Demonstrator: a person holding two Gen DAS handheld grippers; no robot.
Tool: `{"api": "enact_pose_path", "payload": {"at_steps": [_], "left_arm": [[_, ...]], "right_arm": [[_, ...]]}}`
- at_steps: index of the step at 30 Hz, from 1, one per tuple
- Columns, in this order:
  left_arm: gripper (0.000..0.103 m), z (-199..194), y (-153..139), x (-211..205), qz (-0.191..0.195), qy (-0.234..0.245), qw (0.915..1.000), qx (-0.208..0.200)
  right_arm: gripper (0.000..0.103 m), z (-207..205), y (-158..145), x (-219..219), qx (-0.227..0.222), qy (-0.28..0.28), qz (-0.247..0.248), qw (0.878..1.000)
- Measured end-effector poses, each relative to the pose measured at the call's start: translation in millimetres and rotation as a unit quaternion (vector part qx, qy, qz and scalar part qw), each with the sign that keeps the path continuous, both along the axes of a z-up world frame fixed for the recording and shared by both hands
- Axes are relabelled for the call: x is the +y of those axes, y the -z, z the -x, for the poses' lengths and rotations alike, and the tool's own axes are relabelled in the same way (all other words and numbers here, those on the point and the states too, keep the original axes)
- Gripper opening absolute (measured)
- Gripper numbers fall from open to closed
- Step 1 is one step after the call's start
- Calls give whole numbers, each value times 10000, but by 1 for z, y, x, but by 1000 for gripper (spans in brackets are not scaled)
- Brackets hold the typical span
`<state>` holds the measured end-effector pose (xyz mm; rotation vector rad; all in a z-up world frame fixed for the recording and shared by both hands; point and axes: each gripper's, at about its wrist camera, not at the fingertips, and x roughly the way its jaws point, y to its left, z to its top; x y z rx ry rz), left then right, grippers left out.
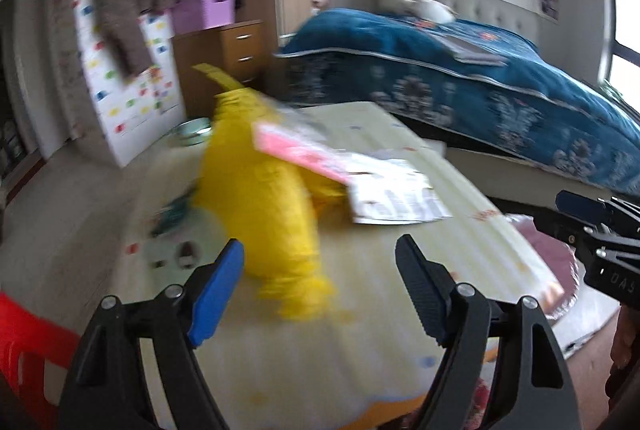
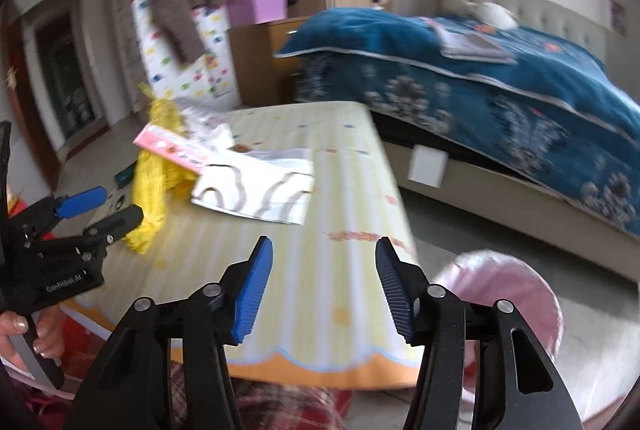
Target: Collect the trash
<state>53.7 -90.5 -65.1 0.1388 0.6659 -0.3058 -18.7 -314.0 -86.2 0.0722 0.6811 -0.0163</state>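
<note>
A crumpled yellow bag point(image 1: 256, 190) point(image 2: 150, 182) lies on the table with the pale striped cloth point(image 1: 400, 270) point(image 2: 320, 158). A pink flat package point(image 1: 296, 150) point(image 2: 172, 146) and a white wrapper with brown marks point(image 1: 396, 198) point(image 2: 256, 190) rest against it. My left gripper point(image 1: 320, 258) point(image 2: 120, 206) is open, hovering just before the bag's near end, pads not touching it. My right gripper point(image 2: 325, 250) point(image 1: 580, 206) is open over the table's near right part, with nothing between its fingers. A pink-lined bin point(image 2: 520, 294) point(image 1: 552, 254) stands on the floor right of the table.
A bed with a blue quilt point(image 1: 480, 70) point(image 2: 500, 78) fills the right. A wooden drawer cabinet point(image 1: 224, 54) and purple boxes point(image 1: 216, 8) stand behind. A red stool point(image 1: 24, 342) is at the lower left. A metal bowl point(image 1: 192, 132) and small scraps lie on the floor.
</note>
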Motion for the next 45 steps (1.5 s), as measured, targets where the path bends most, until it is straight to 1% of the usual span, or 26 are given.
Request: {"api": "enact_pose_path", "payload": {"at_steps": [2, 4, 6, 8, 12, 16, 17, 23, 26, 28, 29, 30, 31, 32, 34, 35, 36, 37, 38, 40, 41, 42, 45], "left_arm": [[76, -6, -1, 17, 26, -190, 9998, -1], [76, -13, -1, 31, 48, -350, 9994, -1], [76, -21, 0, 42, 69, -488, 9988, 24], [76, -27, 2, 49, 70, -556, 9984, 52], [76, -40, 8, 59, 46, -651, 9978, 146], [76, -57, 12, 63, -35, -741, 9970, 203], [76, -60, 12, 64, -50, -763, 9969, 197], [76, -79, 3, 67, 3, -855, 9963, 93], [76, -86, 1, 66, 48, -863, 9962, 110], [76, -87, 3, 64, 46, -855, 9962, 144], [76, -88, 4, 63, 35, -844, 9963, 168], [76, -88, 5, 62, 21, -836, 9963, 188], [76, -87, 7, 61, 3, -827, 9964, 211], [76, -85, 8, 60, -10, -816, 9964, 237], [76, -82, 9, 60, -12, -801, 9964, 260], [76, -79, 9, 59, -14, -792, 9965, 261], [76, -76, 8, 59, -18, -782, 9966, 247], [76, -74, 7, 60, -22, -777, 9967, 239], [76, -70, 6, 60, -24, -770, 9967, 237], [76, -61, 3, 62, -5, -762, 9969, 206], [76, -58, 2, 62, -7, -757, 9969, 191], [76, -54, 1, 62, -16, -750, 9970, 173], [76, -41, -3, 62, -19, -715, 9974, 124]], "right_arm": [[60, -19, 2, 17, 38, -266, 149, 9995], [65, -34, 5, 29, 87, -404, 250, 9988], [68, -46, 7, 37, 135, -481, 299, 9983], [68, -64, 11, 43, 219, -578, 351, 9975], [73, -89, 20, 52, 329, -711, 469, 9958], [82, -113, 27, 53, 411, -856, 457, 9944], [82, -119, 29, 53, 424, -889, 460, 9941], [85, -154, 39, 52, 542, -1228, 335, 9904], [85, -170, 44, 47, 673, -1529, 108, 9859], [85, -178, 47, 42, 827, -1766, -164, 9807], [84, -181, 48, 40, 908, -1817, -224, 9789], [79, -182, 50, 38, 995, -1901, -364, 9760], [71, -182, 50, 36, 1037, -1963, -495, 9738], [69, -178, 50, 33, 1053, -1935, -499, 9742], [50, -170, 50, 34, 1061, -1863, -258, 9764], [49, -166, 50, 35, 1067, -1847, -145, 9769], [44, -155, 49, 37, 1101, -1852, -7, 9765], [38, -152, 49, 38, 1110, -1855, 43, 9763], [36, -142, 48, 41, 1132, -1834, 185, 9763], [24, -130, 45, 41, 1146, -1716, 299, 9780], [21, -123, 44, 42, 1146, -1640, 313, 9793], [17, -107, 38, 41, 1127, -1401, 298, 9833], [17, -84, 28, 40, 1086, -1016, 291, 9884]]}}
